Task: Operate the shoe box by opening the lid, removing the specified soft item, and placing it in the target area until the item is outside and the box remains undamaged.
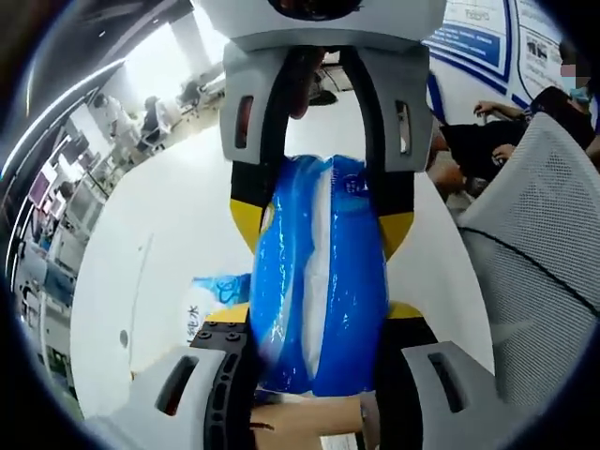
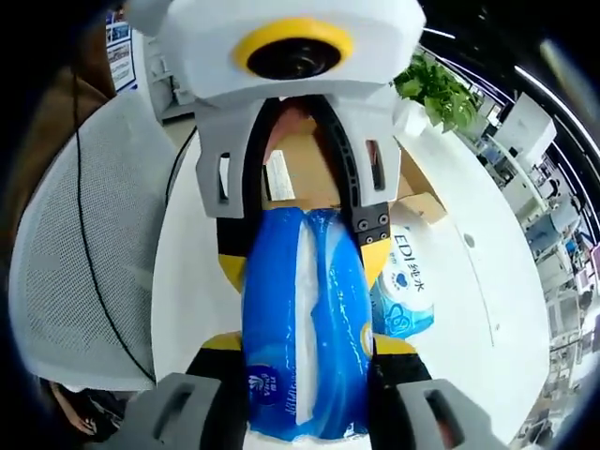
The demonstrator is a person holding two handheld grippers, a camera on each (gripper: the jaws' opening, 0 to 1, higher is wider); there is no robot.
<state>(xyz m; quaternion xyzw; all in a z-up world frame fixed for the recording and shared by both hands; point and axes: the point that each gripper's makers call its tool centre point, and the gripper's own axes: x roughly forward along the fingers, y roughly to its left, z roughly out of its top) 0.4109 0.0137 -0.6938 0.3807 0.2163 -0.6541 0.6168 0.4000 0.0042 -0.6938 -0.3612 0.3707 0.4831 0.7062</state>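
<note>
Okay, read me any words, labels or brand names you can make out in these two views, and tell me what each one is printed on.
"EDI" with two Chinese characters beside it, the second reading "水": on the white and blue pack lying on the table behind the tongs.
"水": on the same pack in the left gripper view.
Blue tissue pack held by both tongs: small white print, too blurred to read.
Wall posters: too small to read.

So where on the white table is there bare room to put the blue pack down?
The blue pack, clamped at both ends by the left gripper and right gripper, hangs over the white table. Bare stretch: right of the EDI wipes packet. Crowded: around the cardboard box and mesh chair.
</note>
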